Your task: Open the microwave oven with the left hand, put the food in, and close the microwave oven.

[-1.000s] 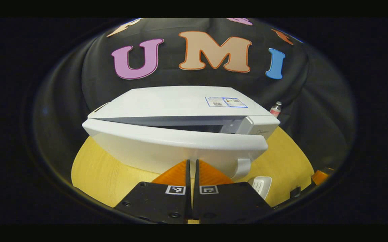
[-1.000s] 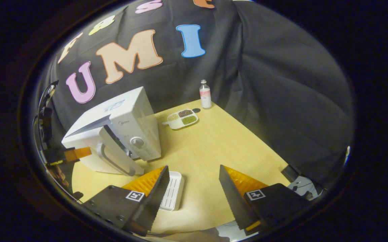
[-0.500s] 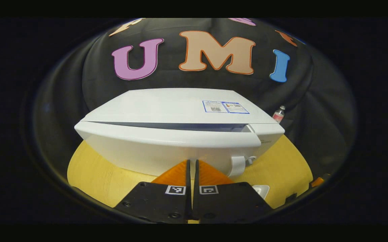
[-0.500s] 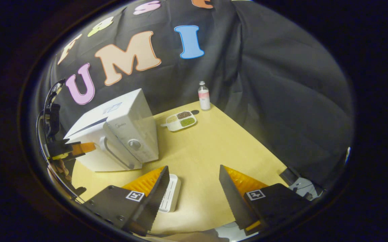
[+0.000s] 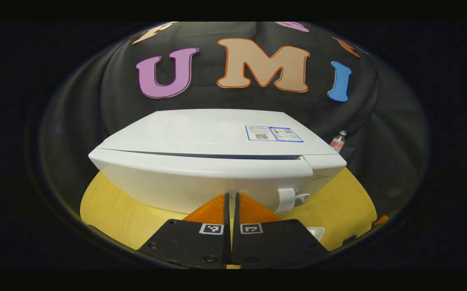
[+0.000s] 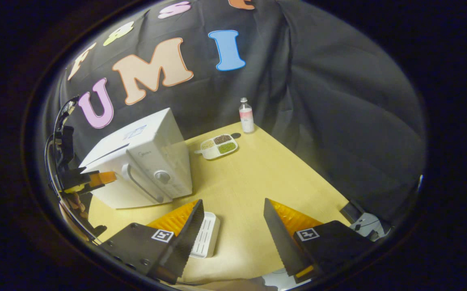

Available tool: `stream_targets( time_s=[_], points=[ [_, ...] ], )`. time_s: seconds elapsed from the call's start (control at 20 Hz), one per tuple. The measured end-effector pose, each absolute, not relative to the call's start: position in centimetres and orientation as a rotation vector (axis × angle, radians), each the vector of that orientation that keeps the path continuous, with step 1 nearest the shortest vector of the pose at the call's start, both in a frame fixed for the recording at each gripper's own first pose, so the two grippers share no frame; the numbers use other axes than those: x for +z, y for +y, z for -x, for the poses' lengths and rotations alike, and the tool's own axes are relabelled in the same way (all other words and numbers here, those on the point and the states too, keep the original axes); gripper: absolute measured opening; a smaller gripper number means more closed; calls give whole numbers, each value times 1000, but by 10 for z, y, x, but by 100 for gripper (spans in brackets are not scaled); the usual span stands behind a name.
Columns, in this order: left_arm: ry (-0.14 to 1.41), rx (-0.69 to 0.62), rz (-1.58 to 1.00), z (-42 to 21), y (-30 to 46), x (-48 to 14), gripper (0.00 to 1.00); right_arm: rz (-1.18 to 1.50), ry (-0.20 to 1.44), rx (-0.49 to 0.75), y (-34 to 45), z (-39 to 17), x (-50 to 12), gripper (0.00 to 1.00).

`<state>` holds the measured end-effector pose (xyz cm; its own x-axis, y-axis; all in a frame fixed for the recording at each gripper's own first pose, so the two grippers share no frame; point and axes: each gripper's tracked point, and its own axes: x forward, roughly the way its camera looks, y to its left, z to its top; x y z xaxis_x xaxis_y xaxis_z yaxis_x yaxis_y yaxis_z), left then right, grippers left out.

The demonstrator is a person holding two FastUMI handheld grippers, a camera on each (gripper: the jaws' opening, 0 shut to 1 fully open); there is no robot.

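Note:
The white microwave (image 5: 213, 133) stands on the yellow table, its door (image 5: 193, 178) almost flush, with a thin dark slit along the top edge. My left gripper (image 5: 231, 195) is shut with nothing in it, and its tips rest against the door's front, left of the door handle (image 5: 285, 200). In the right gripper view the microwave (image 6: 152, 141) sits at the left, with the left gripper (image 6: 104, 178) at the door's outer face. My right gripper (image 6: 232, 202) hangs open and empty over the table, right of the microwave. What is inside the oven is hidden.
A white ridged tray (image 6: 207, 236) lies beside my right gripper's left finger. A sectioned dish of grains (image 6: 219, 145) and a small bottle (image 6: 246, 115) stand at the table's (image 6: 257, 182) far corner. The black cloth wall hangs behind the table.
The microwave door has swung from clearly ajar to almost shut, with my left gripper following against it. The right gripper stayed open and barely moved.

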<state>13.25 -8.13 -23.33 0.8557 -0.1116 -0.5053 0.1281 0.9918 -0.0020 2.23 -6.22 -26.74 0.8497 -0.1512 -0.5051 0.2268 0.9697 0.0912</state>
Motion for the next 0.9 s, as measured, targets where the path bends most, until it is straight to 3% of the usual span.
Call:
stream_targets(
  time_s=[0.05,0.1,0.3,0.9],
  points=[
    [528,-125,-28,-133,-81,-233,4,-152,518,-201,-62,-24,-267,91],
    [531,-123,-26,-133,-80,-235,1,-151,519,-201,-62,-25,-267,91],
    [518,-97,5,-135,-77,-234,4,-142,528,-196,-60,-31,-269,91],
    [515,-34,45,-144,-67,-246,1,-130,543,-159,-50,-40,-271,90]
  ],
)
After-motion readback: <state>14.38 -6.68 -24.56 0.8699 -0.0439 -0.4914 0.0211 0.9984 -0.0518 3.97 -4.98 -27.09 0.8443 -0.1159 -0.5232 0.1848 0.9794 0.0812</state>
